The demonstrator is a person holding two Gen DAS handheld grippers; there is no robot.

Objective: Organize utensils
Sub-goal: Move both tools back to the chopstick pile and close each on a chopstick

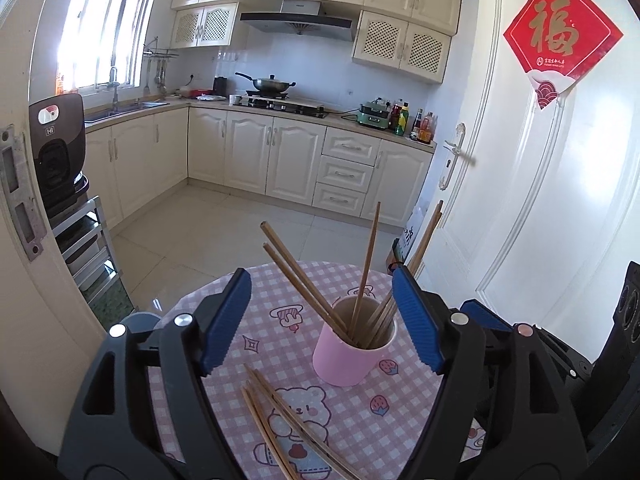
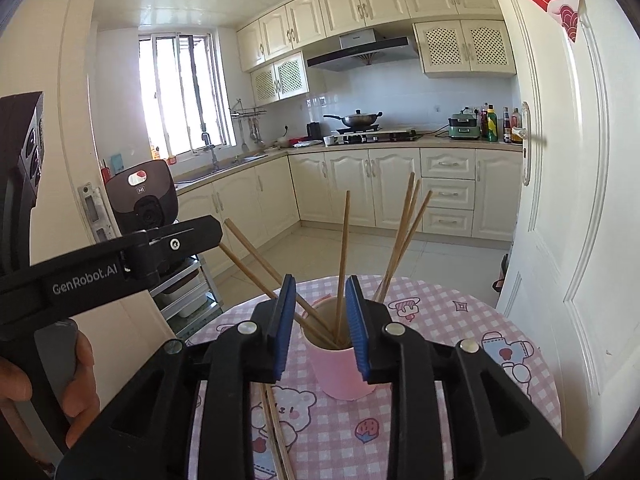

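The loose chopsticks [image 1: 280, 420] are running off the bottom edge, and the cup [image 2: 344, 372] is partly hiding behind the fingers [image 2: 286, 328].

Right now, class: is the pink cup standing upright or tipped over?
Upright. The pink cup stands on its base on the checked tablecloth, mouth facing up, with chopsticks leaning out of it.

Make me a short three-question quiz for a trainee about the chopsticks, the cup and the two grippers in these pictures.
1. True or false: the pink cup lies tipped over.
2. Where are the loose chopsticks? A) on the tablecloth in front of the cup B) on the floor C) in the sink
3. Does the left gripper or the right gripper hold anything?

Key: 1 false, it stands upright holding chopsticks. 2 A. 3 No, both are open and empty.
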